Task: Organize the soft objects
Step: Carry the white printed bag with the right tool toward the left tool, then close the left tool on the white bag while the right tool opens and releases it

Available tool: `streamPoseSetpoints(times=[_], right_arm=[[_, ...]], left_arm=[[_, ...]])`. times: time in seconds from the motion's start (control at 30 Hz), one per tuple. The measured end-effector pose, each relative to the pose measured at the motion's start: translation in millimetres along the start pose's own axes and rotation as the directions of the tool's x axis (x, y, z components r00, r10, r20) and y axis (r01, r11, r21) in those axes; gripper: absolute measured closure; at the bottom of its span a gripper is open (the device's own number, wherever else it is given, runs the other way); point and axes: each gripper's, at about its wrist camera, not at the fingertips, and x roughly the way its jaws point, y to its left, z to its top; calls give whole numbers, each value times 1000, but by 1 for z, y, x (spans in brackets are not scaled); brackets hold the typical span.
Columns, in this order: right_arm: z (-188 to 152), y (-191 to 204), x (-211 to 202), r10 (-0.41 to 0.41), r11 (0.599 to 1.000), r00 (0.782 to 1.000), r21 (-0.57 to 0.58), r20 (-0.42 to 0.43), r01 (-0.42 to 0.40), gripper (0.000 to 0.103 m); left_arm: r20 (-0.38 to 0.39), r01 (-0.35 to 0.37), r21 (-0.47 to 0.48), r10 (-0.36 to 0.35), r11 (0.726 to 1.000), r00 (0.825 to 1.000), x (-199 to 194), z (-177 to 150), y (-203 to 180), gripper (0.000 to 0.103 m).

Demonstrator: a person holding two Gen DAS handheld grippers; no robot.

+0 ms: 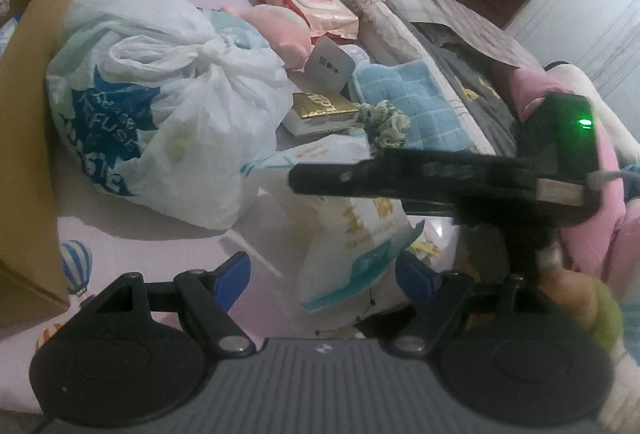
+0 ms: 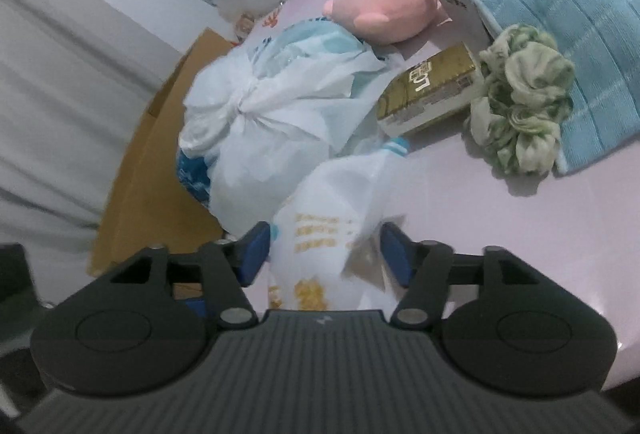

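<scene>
Soft things lie on a pink bed sheet [image 1: 132, 246]. A white soft pack with gold print [image 1: 360, 234] lies between the fingers of my left gripper [image 1: 324, 274], which is open. My right gripper [image 2: 326, 248] is open too, its blue pads on either side of the same pack [image 2: 320, 226]; its black body [image 1: 440, 178] crosses the left wrist view. A knotted white plastic bag [image 1: 168, 102] [image 2: 260, 122], a pink plush toy [image 1: 276, 30] [image 2: 388, 8], a green scrunchie [image 1: 386, 124] [image 2: 520, 102] and a blue towel [image 1: 416, 102] [image 2: 580, 46] lie beyond.
A cardboard box [image 1: 28, 122] [image 2: 152, 178] stands at the left by the bag. A gold and white carton [image 1: 324, 112] [image 2: 432, 90], a red wipes pack [image 1: 312, 0] and a grey quilt [image 1: 460, 30] lie further back. A pink garment [image 1: 592, 194] is at the right.
</scene>
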Motion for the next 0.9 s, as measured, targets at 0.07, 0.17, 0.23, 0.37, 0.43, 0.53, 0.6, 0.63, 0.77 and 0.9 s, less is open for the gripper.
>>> streamPoseSetpoints(times=[0.07,0.17,0.23,0.37,0.43,0.53,0.6,0.63,0.77,0.9], right_arm=[[0,-1,-13,18,1000,999,8,34,-18,34],[1,-8,-32,30,999,996,37,79,-33,34],[3,-13,-45,37,998,993,54,115,-43,34],[5,-21,-68,46,995,985,76,168,-59,34],[6,-26,-77,41,995,982,85,185,-58,35],[10,-29,-86,21,997,978,69,207,-36,36],[12,-32,-89,1,998,978,67,207,-15,36],[12,-34,-87,2,997,980,75,201,-17,38],[6,-43,-75,18,991,985,128,171,-41,44],[2,-46,-79,33,986,981,157,192,-64,44]], left_arm=[[5,12,15,-12,1000,1000,4,3,-2,22],[-2,4,22,-4,1000,1000,16,10,-7,21],[-11,7,12,-7,1000,1000,26,16,-9,21],[-27,27,-41,-28,999,999,44,27,-10,21],[-34,37,-74,-40,997,999,51,30,-9,21],[-43,59,-124,-65,991,997,60,35,-7,21],[-37,87,-140,-93,986,995,61,35,-4,21],[-37,99,-153,-105,983,994,61,35,-3,21],[-35,146,-230,-159,962,987,61,35,9,17],[-40,131,-286,-149,949,988,67,43,14,13]])
